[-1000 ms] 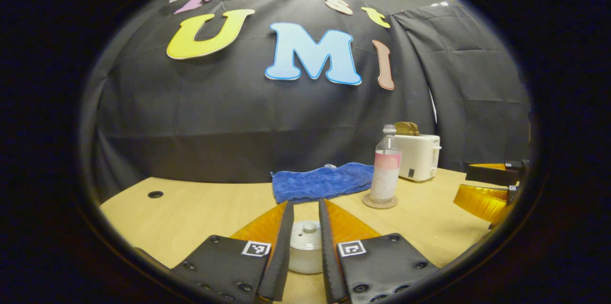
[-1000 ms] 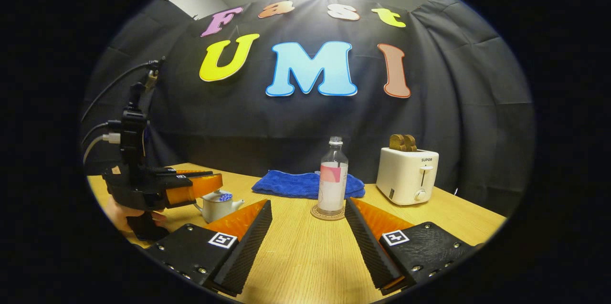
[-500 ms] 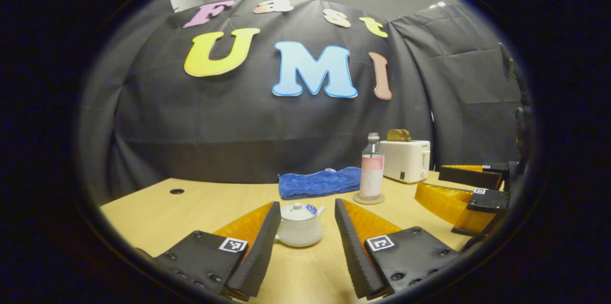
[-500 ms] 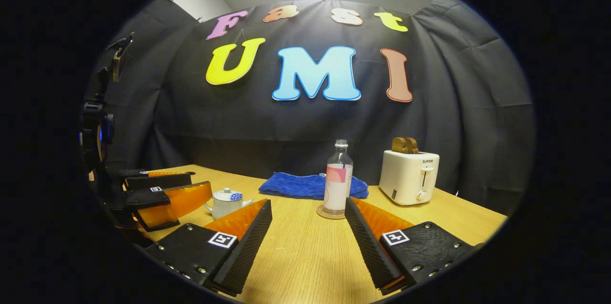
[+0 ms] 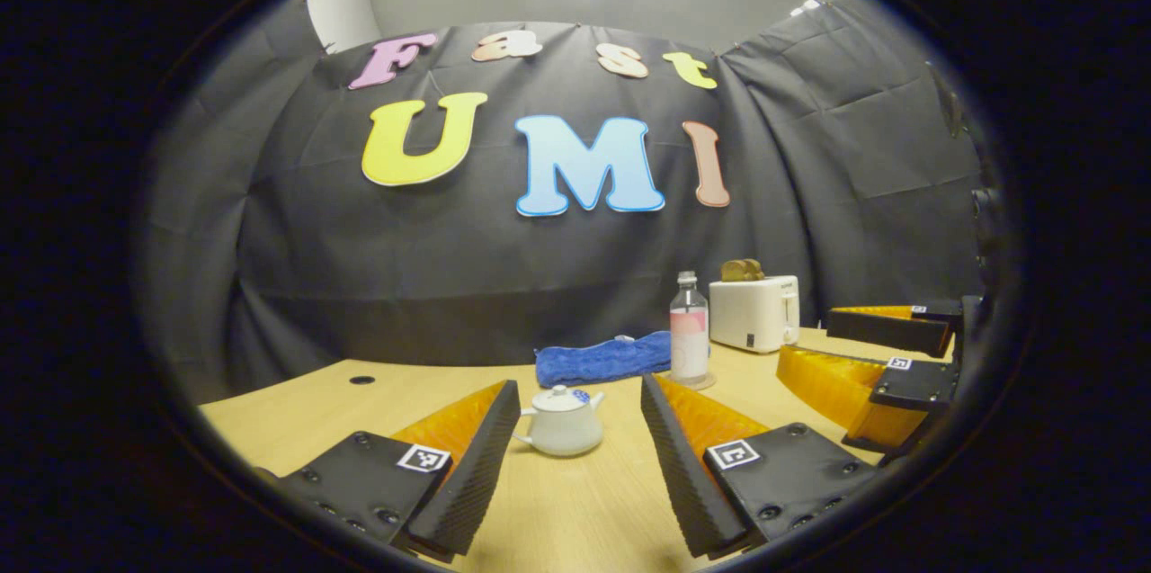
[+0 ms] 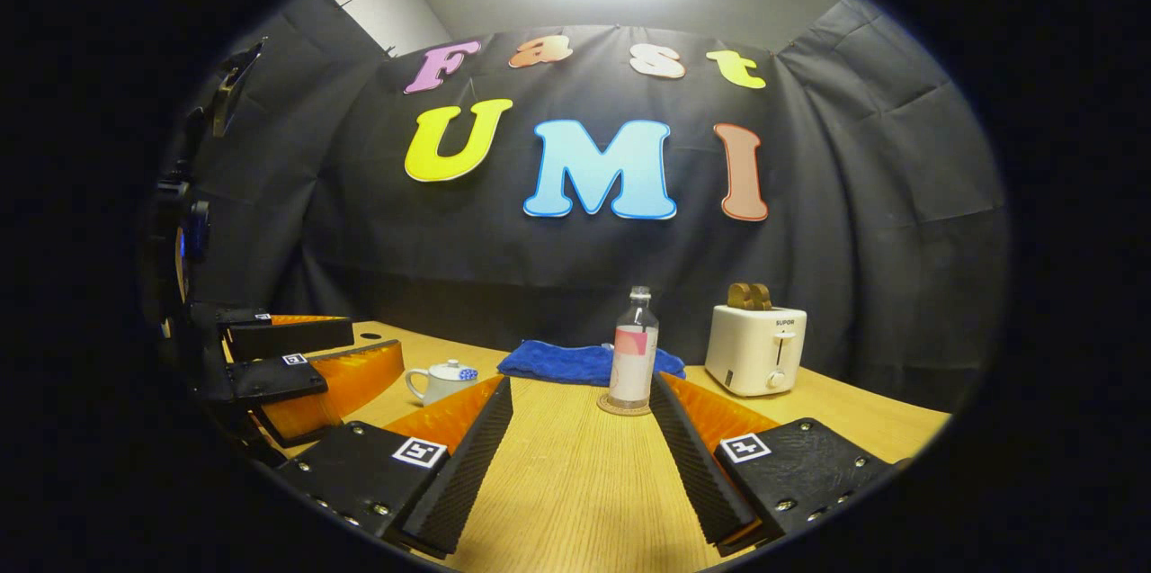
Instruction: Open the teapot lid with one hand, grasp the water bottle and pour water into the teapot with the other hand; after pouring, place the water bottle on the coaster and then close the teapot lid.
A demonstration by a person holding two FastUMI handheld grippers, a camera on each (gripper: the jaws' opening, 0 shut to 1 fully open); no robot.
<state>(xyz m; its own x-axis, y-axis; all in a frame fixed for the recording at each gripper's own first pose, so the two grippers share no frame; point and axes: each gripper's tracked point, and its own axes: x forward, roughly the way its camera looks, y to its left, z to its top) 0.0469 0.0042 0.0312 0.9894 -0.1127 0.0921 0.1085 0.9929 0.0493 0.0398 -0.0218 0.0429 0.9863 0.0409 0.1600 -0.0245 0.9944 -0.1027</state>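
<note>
2 grippers are over a light wooden table (image 5: 297, 411), and both have nothing in them.

From the left gripper view, the left gripper (image 5: 575, 465) has its jaws wide apart. The teapot (image 5: 559, 422) sits on the table between its 2 fingers but farther off, and the fingers do not touch it. The teapot is small and white, and its lid (image 5: 560, 398) is on top, with a little knob. Behind the teapot lies a blue towel (image 5: 601, 358) near the wall. Just right of the towel stands the water bottle (image 5: 689, 330), upright on a round coaster (image 5: 703, 383). The bottle is clear with a pink band. A white toaster (image 5: 753, 312) with bread in it is just right of the bottle. The right gripper (image 5: 886, 344) shows at the right side, jaws apart, holding nothing.

From the right gripper view, the right gripper (image 6: 580, 456) has its jaws wide apart too. The water bottle (image 6: 633, 350) stands ahead of them on the coaster (image 6: 624, 409), well apart from the fingers. The blue towel (image 6: 565, 362) lies behind the bottle. The toaster (image 6: 755, 348) is to the right of the bottle. The teapot (image 6: 440, 380) is off to the left with its lid (image 6: 447, 369) on. The left gripper (image 6: 306, 357) is at the left side, near the teapot but not touching it, jaws apart.
</note>
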